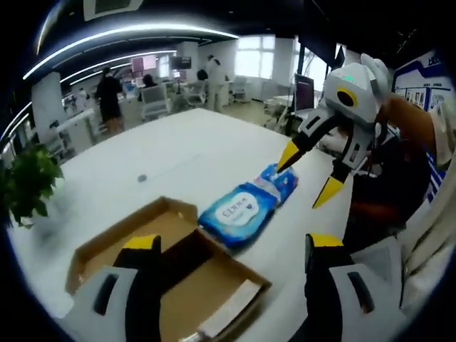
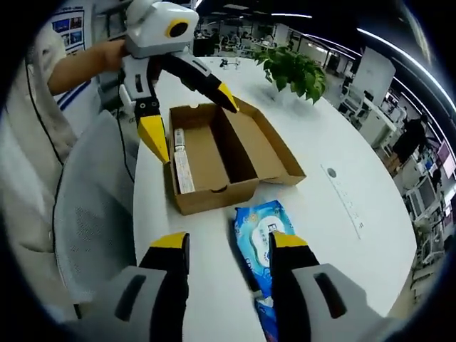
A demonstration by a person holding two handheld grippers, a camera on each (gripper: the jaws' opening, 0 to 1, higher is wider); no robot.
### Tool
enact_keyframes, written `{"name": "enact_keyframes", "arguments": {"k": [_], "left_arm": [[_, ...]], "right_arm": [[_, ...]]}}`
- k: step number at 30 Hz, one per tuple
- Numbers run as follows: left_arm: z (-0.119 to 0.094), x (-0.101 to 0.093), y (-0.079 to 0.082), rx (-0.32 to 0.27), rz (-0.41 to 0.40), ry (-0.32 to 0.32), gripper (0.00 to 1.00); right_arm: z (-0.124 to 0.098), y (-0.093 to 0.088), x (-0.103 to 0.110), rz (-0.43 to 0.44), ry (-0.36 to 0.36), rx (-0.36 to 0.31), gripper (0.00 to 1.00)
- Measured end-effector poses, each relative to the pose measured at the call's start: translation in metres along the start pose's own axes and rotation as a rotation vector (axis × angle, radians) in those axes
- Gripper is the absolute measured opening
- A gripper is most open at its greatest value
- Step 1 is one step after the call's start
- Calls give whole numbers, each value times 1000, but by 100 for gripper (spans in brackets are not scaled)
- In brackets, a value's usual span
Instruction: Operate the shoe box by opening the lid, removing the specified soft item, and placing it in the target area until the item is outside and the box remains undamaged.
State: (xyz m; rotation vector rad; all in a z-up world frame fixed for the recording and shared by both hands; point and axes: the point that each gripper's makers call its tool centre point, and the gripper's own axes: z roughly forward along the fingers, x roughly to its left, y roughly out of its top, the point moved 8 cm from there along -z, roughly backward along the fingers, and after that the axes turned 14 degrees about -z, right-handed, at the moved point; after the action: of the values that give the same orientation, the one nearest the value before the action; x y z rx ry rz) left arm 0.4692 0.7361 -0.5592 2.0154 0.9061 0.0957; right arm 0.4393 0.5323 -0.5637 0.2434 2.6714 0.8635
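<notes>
An open brown cardboard shoe box point(image 1: 107, 246) point(image 2: 214, 189) sits on the white table with its lid folded out flat. A blue soft pack of wipes point(image 1: 239, 211) point(image 2: 258, 226) lies on the table just outside the box. My right gripper point(image 1: 308, 175) point(image 2: 229, 244) is open and hovers over the pack's far end, its jaws straddling the pack. Over the box, my left gripper point(image 1: 234, 246) point(image 2: 192, 121) stands open with nothing in it. A white strip-like item point(image 2: 182, 167) lies along one inner wall of the box.
A green potted plant point(image 1: 28, 178) point(image 2: 292, 68) stands on the table point(image 1: 178, 142) beyond the box. A grey mesh chair point(image 2: 85, 214) is at the table's edge beside the person's sleeve point(image 2: 78, 68). Desks and people fill the office behind.
</notes>
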Motion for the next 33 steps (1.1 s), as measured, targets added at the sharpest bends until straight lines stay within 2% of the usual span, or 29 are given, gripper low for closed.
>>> {"name": "enact_keyframes", "arguments": {"k": [6,10,15,28,33], "left_arm": [[-22,24,-14,-24,-50,48,87],[-33,41,-26,-28,-47,81,89],[-47,58,-38,-35,-81,104,89],[-79,93,-74,-18,-127,217,90],[-89,106,-88,-15,-161,262,87]], "right_arm": [[21,10,0,-30,39,-5,43],[31,15,1,-53,62,2,43],[41,20,4,-70,90,6,43],[65,19,6,-93,119,35,44],[75,19,9,-99,133,42,43]]}}
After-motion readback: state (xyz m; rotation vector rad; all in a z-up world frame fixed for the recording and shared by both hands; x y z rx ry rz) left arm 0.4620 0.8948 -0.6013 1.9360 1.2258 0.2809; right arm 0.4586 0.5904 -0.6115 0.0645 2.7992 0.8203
